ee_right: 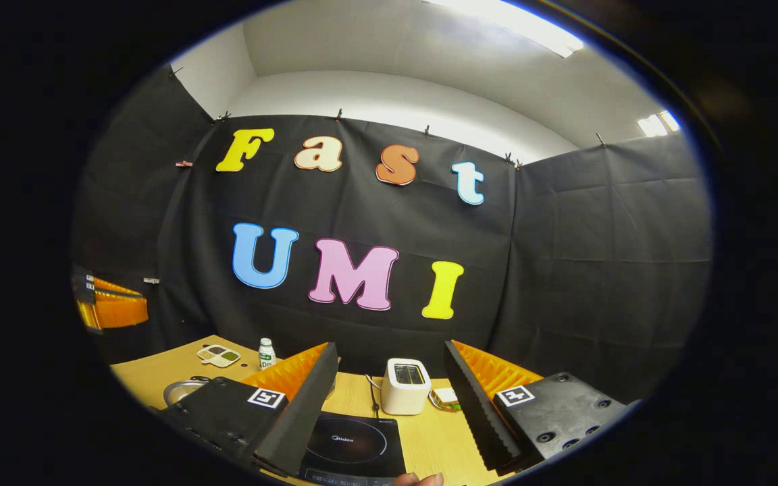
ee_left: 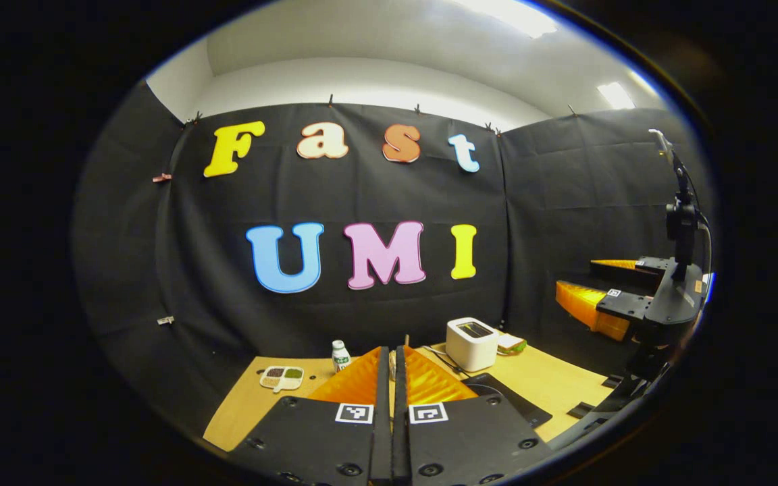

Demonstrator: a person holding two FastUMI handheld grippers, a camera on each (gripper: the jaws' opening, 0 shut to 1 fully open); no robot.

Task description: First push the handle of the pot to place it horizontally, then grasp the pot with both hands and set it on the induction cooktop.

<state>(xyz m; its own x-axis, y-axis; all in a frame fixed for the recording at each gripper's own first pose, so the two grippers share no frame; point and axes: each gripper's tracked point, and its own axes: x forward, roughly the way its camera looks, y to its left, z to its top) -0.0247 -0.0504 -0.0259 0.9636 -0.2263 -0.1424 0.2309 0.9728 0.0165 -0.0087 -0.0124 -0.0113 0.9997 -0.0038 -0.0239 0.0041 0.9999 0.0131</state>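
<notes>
In the right gripper view, the rim of a metal pot point(ee_right: 182, 390) shows at the table's left, mostly hidden behind my right gripper's own finger; I cannot make out its handle. The black induction cooktop point(ee_right: 352, 442) lies on the table between that gripper's fingers. My right gripper point(ee_right: 390, 347) is open wide, held above the table with nothing in it. My left gripper point(ee_left: 391, 351) is shut, its fingers pressed together on nothing, also raised above the table. In the left gripper view the cooktop point(ee_left: 507, 398) lies to the right, and the right gripper point(ee_left: 575, 275) hangs farther right.
A white toaster point(ee_right: 406, 385) stands behind the cooktop with a small packet point(ee_right: 444, 397) beside it. A small bottle point(ee_right: 266, 352) and a divided dish point(ee_right: 219, 355) sit at the wooden table's point(ee_right: 443, 439) back left. A fingertip point(ee_right: 419, 479) shows at the bottom edge.
</notes>
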